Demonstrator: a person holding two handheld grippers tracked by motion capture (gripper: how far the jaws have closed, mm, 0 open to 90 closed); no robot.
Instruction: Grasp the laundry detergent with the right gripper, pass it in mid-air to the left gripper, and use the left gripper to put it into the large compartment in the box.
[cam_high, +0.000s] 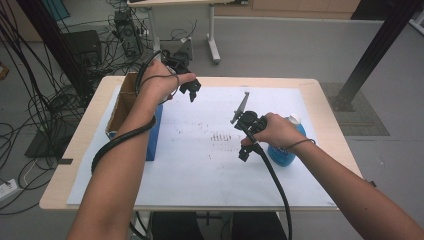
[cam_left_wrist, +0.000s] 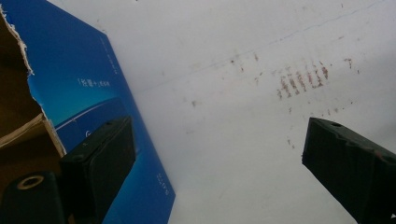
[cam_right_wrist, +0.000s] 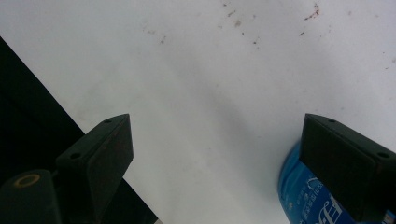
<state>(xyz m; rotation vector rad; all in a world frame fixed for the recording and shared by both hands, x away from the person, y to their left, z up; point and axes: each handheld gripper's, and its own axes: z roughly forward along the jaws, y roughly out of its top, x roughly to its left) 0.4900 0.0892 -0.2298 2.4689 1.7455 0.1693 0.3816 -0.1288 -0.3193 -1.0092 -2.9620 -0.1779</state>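
My left gripper (cam_high: 191, 90) hangs open above the far left of the white paper sheet (cam_high: 200, 170), just right of a blue cardboard box (cam_high: 152, 135) with an open brown top. In the left gripper view the jaws (cam_left_wrist: 215, 126) stand wide apart with nothing between them, and the blue box (cam_left_wrist: 88, 88) lies to their left. My right gripper (cam_high: 245, 152) is open over the sheet's right half, beside a blue bottle (cam_high: 282, 155) with a white cap. In the right gripper view the open gripper (cam_right_wrist: 215, 119) has the blue bottle (cam_right_wrist: 299, 196) partly behind its right jaw.
Brown smudges (cam_high: 220, 136) mark the middle of the sheet, and the same smudges (cam_left_wrist: 303, 77) appear in the left gripper view. The table's near edge (cam_right_wrist: 28, 121) shows dark in the right gripper view. Cables and a desk leg (cam_high: 214, 47) stand on the floor beyond the table.
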